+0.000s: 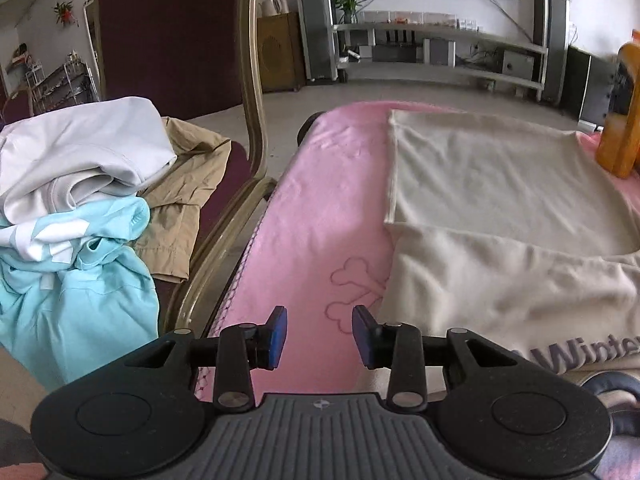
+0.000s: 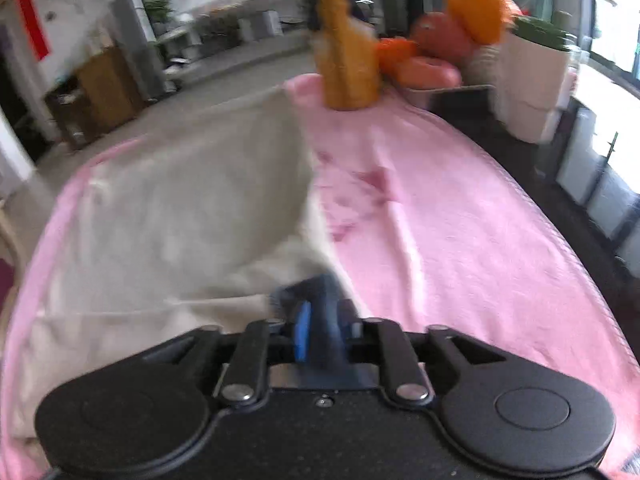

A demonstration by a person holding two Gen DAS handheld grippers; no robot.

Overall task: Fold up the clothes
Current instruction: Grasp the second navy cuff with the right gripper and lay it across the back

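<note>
A cream garment (image 1: pixel 500 216) with grey lettering lies partly folded on the pink cloth (image 1: pixel 320 208) that covers the table. My left gripper (image 1: pixel 319 336) hovers open over the pink cloth, just left of the garment's near edge, holding nothing. In the blurred right wrist view the cream garment (image 2: pixel 180 208) spreads over the left of the pink cloth (image 2: pixel 460 220). There my right gripper (image 2: pixel 320 320) is shut on a dark blue edge of the garment at its near right corner.
A dark red chair (image 1: pixel 168 40) stands left of the table with a heap of clothes on it: a grey top (image 1: pixel 80 156), a light blue top (image 1: pixel 72 280), a tan piece (image 1: pixel 180 208). An orange wooden giraffe (image 2: pixel 348 48) and a fruit bowl (image 2: pixel 436 60) stand at the table's far end.
</note>
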